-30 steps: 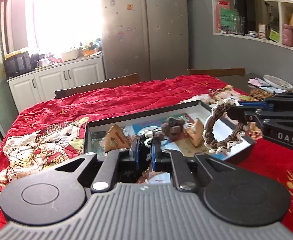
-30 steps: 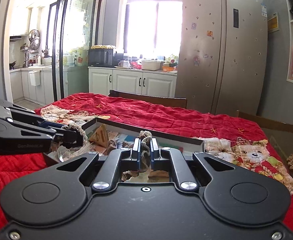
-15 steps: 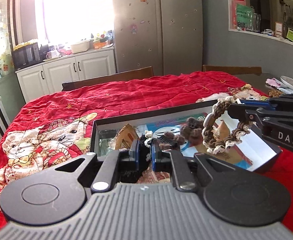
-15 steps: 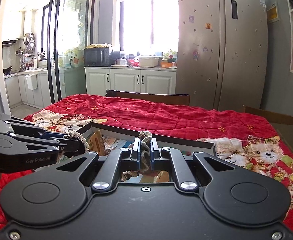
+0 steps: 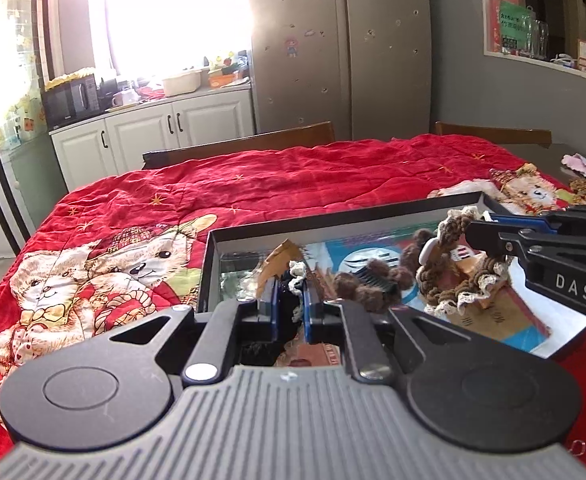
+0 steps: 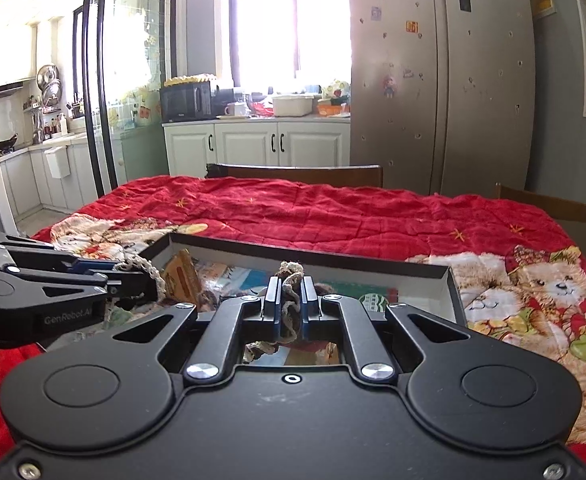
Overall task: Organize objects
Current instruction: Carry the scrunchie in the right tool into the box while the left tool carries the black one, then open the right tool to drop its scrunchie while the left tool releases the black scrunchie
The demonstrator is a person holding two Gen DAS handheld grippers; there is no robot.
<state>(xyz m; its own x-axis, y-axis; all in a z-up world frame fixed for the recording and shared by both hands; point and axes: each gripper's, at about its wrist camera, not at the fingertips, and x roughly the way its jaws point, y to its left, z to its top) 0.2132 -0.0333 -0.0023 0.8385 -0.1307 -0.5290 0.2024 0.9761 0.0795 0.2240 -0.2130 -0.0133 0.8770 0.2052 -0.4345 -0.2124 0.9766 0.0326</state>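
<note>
Box (image 5: 373, 222) on the red blanket (image 5: 293, 176) is cluttered with packets. Both grippers, left (image 5: 291, 304) and right (image 6: 291, 300), are clamped on the scrunchie (image 5: 449, 268), stretched left-right between them.

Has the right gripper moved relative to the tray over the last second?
Yes. In the left wrist view the right gripper, shut on the braided loop, has come lower over the tray, nearer its contents.

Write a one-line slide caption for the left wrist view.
Both grippers' fingers pinch a brown braided band with lace trim above a black tray on a red teddy-bear quilt.
</note>
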